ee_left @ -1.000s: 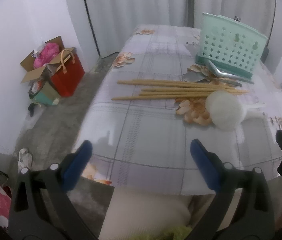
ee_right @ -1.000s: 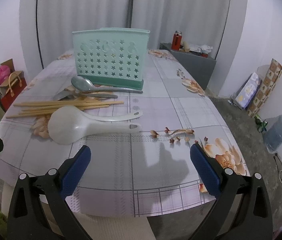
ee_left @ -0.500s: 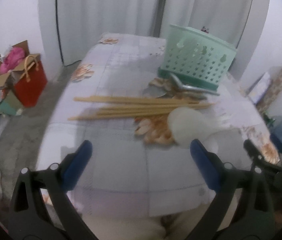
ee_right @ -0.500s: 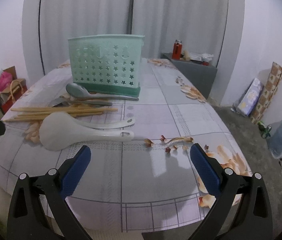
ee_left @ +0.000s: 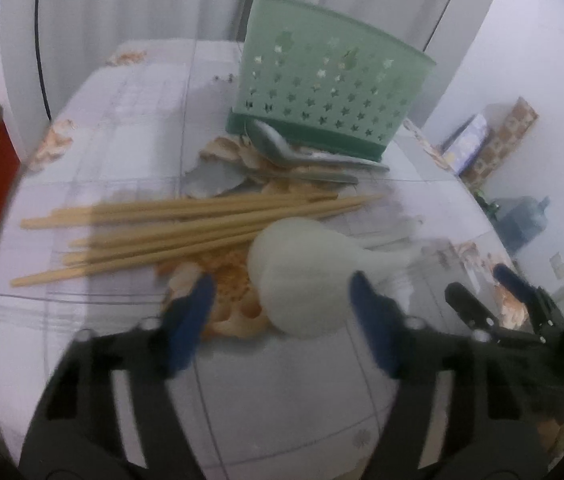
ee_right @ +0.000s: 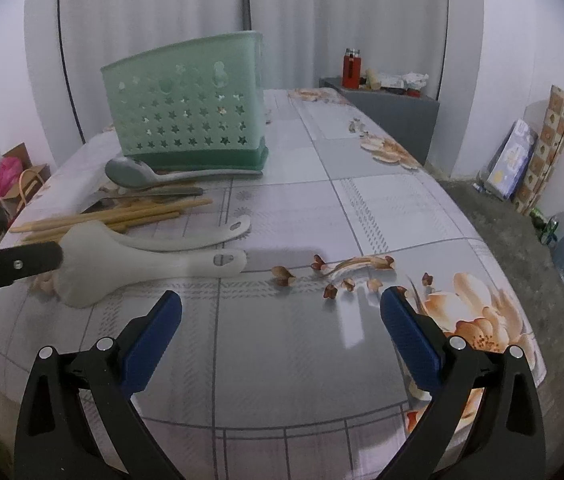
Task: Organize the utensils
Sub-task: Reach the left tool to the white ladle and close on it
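Your left gripper has its jaws partly apart; they have just been closing, and the bowl of the white paddle sits between the blue pads, though blur hides whether they press on it yet. Your right gripper stands with jaws wide apart and nothing between them, over bare cloth near the table's front edge.

You are at the first pickup: nothing looks stowed in the green holder, which stands upright toward the far edge. The paddle lies near the front left corner, handle pointing right; a second white spoon lies just behind it. The chopsticks lie in a loose bundle behind that, and the metal spoons rest against the foot of the holder.

Next, I judge, you need to settle the pads squarely on the paddle before closing fully. The bowl is broad and rounded, so it may slip or pivot. A grip nearer the neck would likely hold better. Lift clear of the chopsticks, then carry it to the holder and lower it handle or bowl first from above.
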Available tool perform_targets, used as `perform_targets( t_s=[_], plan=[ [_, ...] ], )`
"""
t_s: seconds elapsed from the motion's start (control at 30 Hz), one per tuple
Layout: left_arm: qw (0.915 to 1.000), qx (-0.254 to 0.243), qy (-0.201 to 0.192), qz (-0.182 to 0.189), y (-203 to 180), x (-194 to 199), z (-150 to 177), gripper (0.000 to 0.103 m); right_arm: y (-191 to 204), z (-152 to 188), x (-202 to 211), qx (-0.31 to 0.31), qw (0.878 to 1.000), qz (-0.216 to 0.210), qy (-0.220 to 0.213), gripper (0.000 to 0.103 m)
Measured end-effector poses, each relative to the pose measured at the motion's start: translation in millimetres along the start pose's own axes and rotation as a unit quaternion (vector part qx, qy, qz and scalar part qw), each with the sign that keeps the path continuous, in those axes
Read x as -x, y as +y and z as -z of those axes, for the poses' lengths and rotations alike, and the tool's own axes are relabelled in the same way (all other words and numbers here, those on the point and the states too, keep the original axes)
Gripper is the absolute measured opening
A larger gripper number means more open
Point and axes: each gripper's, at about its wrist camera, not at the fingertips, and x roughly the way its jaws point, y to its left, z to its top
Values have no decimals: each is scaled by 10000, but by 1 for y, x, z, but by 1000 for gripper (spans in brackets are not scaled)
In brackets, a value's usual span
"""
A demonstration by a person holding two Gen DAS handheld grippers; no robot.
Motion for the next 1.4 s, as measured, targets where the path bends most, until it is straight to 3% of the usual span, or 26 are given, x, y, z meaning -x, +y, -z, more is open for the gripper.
perform_targets(
  t_s=[0.17,0.3,0.33,0.47,0.57,0.67,0.7,0.73,0.8,0.9,1.0,1.07,1.13,1.27,1.4],
  plan=[
    [9976,339,114,598,13,-11,-2,39,0,-3,-5,4,10000,-19,20,97],
    [9955,287,-81,901,13,-1,2,1,-2,-3,-4,-13,10000,18,9,97],
    [9951,237,-135,951,13,3,3,0,-3,-3,-4,-20,10000,28,10,97],
    [9940,-234,-433,973,3,25,11,0,-4,-3,-2,-12,10000,78,5,97],
    [9928,-415,-437,1031,-4,32,17,0,-5,-3,2,-24,10000,79,-22,97],
    [9948,-411,-359,860,-7,35,24,0,-4,-4,7,-1,9999,94,-73,97],
    [9954,-353,-355,818,-6,35,26,10,-4,-4,8,11,9999,98,-83,97],
    [9958,-286,-336,808,-5,34,27,35,-4,-3,10,21,9999,99,-92,97],
    [9965,-128,-283,778,-3,29,28,57,-4,-3,12,37,9999,94,-89,97],
    [9949,105,-129,996,1,14,24,56,-2,-4,14,53,9999,88,-79,97],
    [9916,350,49,1243,6,-2,21,24,-1,-5,19,73,9998,122,-132,97],
    [9888,383,97,1441,6,-7,22,16,-3,-5,22,57,9997,156,-161,97],
    [9871,401,100,1545,6,-8,24,1,-5,-4,23,28,9997,178,-153,97],
    [9878,11,-203,1546,-4,4,25,0,-10,-3,21,-3,9997,218,-88,97],
    [9843,-1195,-548,1178,-36,28,32,0,-12,-5,23,-10,9996,269,-121,97]
  ],
)
